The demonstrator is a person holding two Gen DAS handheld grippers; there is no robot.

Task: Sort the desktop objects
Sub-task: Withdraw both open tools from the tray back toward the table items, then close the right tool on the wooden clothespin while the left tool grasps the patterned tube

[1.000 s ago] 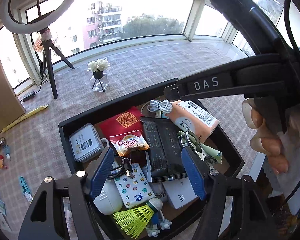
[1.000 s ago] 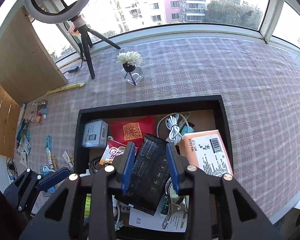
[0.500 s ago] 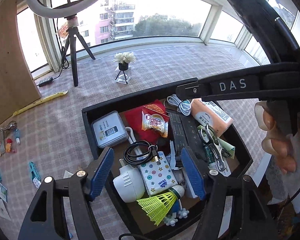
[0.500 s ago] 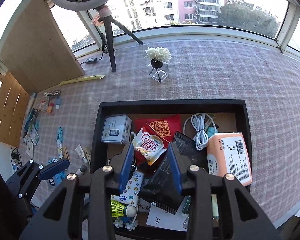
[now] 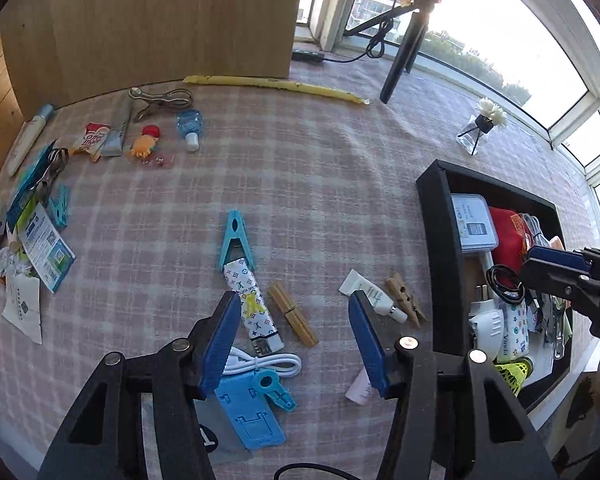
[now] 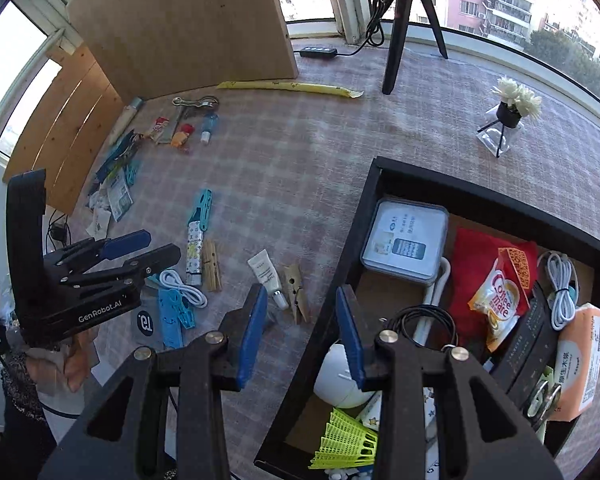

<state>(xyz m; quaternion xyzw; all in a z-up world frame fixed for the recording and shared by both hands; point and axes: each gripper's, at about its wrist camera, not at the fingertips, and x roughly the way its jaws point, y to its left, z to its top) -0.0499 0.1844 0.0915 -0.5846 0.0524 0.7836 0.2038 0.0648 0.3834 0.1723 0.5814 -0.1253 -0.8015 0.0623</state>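
While both grippers hang over the checked cloth with nothing in them, most of the risk lies in how closely the small things are bunched. The left gripper (image 5: 294,338) has its jaws about half apart and closing, with nothing pressed between the pads; low in the left wrist view, the patterned lighter (image 5: 252,304) and the wooden clothespin (image 5: 293,320) lie just beside each other in the gap, so a descent here could nip both or skid one away. A white cable (image 5: 268,362) and the blue phone stand (image 5: 252,416) crowd the same spot and could snag a pad. The right gripper (image 6: 302,332) is also roughly half open and empty, straddling the black tray (image 6: 340,264) wall at lower centre of its view; coming down as it stands, one finger could strike the rim. That tray is already packed, so anything dropped in carelessly could perch on the heap and slide out. A small white tube (image 6: 266,276) and a second wooden clothespin (image 6: 296,292) lie touching, easy to confuse.
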